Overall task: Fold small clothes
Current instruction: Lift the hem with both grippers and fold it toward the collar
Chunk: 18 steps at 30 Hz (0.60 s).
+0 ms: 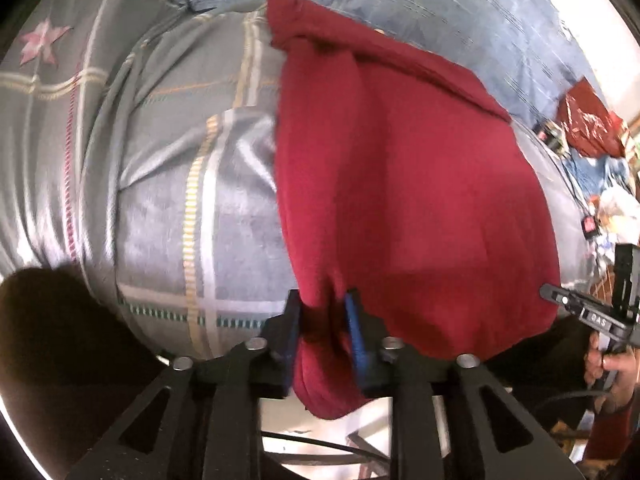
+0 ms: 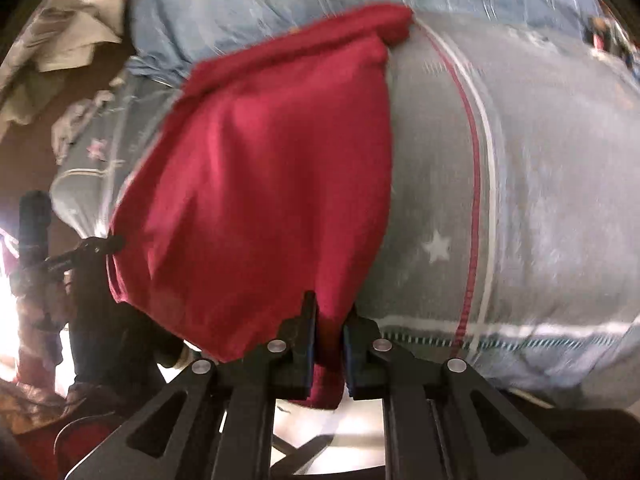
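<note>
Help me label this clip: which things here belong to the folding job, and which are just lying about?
Belonging to the job:
dark red cloth garment
left gripper, shut on it
right gripper, shut on it
grey patterned bedsheet beneath

Lying about:
light blue striped blanket
red printed bag
pile of pale clothes

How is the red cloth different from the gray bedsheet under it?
The red cloth is plain, while the gray bedsheet has stripes and stars. The red cloth is small and pinched at two corners by the left gripper and right gripper; the gray bedsheet is big and nobody holds it. Both are soft fabric.
</note>
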Tool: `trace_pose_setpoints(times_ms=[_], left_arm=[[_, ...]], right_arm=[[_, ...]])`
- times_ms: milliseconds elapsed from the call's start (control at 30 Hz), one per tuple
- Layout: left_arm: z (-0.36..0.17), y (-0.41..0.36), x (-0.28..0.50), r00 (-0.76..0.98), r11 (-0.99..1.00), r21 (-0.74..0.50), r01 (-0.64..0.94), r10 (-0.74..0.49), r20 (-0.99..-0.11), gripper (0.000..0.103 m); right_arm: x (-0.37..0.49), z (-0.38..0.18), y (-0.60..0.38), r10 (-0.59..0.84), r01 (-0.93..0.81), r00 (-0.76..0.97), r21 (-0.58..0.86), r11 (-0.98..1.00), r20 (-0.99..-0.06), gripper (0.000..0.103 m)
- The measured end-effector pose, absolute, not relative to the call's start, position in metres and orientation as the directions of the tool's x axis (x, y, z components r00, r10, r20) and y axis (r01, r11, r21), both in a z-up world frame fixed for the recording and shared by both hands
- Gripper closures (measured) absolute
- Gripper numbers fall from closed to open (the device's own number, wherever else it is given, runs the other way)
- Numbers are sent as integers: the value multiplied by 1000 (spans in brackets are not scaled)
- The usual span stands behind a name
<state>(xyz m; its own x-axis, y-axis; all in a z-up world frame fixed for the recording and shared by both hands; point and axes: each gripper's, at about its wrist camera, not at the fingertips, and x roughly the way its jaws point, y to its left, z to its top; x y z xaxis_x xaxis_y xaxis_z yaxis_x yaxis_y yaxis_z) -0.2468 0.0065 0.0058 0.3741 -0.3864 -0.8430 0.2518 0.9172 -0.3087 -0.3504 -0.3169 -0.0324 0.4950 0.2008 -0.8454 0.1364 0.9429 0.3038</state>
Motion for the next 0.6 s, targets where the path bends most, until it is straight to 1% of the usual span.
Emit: trace_pose_setpoints(times_ms=[33,67,100,133,167,233,333,367,400,433,467,600], left_arm=[[5,7,-247,376,917,-314,246,-389,-841,70],[3,7,-247,372,916,-320,240,-392,-841,62],[0,9,-248,364,917,-327,229,-393,-844,56],[-2,9,-249,363,915,-334,225,-397,-843,56],[-3,10,-251,371,915,-333,227,-398,-839,56],[-4,6,-255,380,919,-314,240,-387,-840,55],[-5,6,-262,387,920,-291,262,-376,-842,57],[-5,5,-265,388,920,-283,272,-374,-843,59],[-4,4,-265,389,920,-273,282,-370,-844,74],[-4,2,-266,385,919,-269,289,-368,-846,84],[-3,2,-266,375,915,-276,295,-376,-847,87],[5,4,-264,371,904,-298,306,-401,-838,89]], right_arm=[[-349,-33,-315,193,141,489,296,945,-850,86],[-347,-33,-314,199,135,490,299,945,-849,82],[-347,-32,-313,208,126,488,305,944,-847,79],[-345,-33,-312,215,120,483,307,944,-849,71],[-343,-35,-312,222,118,477,312,943,-850,69],[-341,-34,-312,228,114,476,316,942,-850,66],[-338,-34,-305,221,107,475,305,946,-852,66],[-337,-35,-302,219,96,475,298,950,-852,68],[-339,-34,-300,217,88,476,291,953,-853,71],[-339,-33,-298,215,78,479,286,955,-851,82],[-340,-32,-298,216,77,486,288,954,-847,92],[-342,-26,-299,245,60,513,319,946,-823,93]])
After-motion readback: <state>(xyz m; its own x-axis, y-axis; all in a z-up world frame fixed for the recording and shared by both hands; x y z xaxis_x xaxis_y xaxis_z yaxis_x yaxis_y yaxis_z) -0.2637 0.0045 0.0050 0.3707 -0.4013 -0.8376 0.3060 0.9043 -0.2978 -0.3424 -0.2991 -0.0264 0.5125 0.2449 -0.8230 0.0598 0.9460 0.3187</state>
